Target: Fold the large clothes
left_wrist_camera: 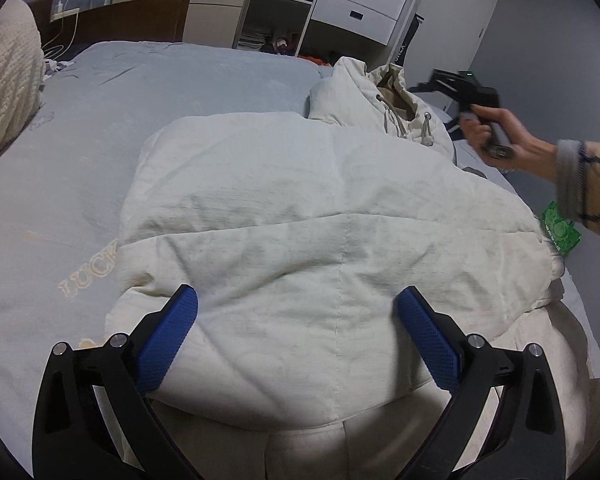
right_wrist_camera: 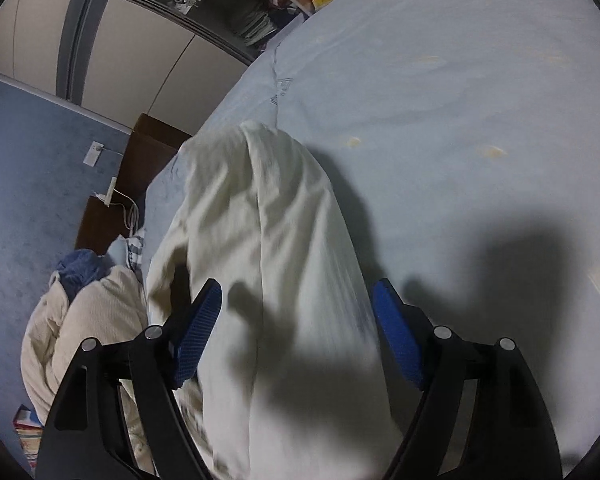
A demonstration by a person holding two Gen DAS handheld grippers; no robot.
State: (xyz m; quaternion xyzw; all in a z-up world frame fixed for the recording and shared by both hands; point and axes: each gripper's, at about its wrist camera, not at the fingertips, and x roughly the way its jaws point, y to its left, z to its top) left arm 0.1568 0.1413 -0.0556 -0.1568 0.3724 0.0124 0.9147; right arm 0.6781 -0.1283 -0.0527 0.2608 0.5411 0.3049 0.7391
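A large cream puffer jacket [left_wrist_camera: 320, 224] lies on the light blue bed [left_wrist_camera: 148, 92], its hood [left_wrist_camera: 384, 96] at the far end with drawcords showing. My left gripper [left_wrist_camera: 298, 300] is open, its blue pads wide apart just above the jacket's near part. The right gripper [left_wrist_camera: 456, 88] shows in the left wrist view, held in a hand beyond the hood; its jaws are hidden there. In the right wrist view my right gripper [right_wrist_camera: 298, 292] is open, with a cream part of the jacket [right_wrist_camera: 268, 240] between and below its pads.
A wardrobe with white drawers [left_wrist_camera: 360, 4] and open shelves stands beyond the bed. A cream knitted blanket [left_wrist_camera: 4, 80] lies at the left. A green packet [left_wrist_camera: 560, 228] sits at the bed's right edge. A brown headboard [right_wrist_camera: 148, 152] and piled bedding [right_wrist_camera: 80, 312] show at the left.
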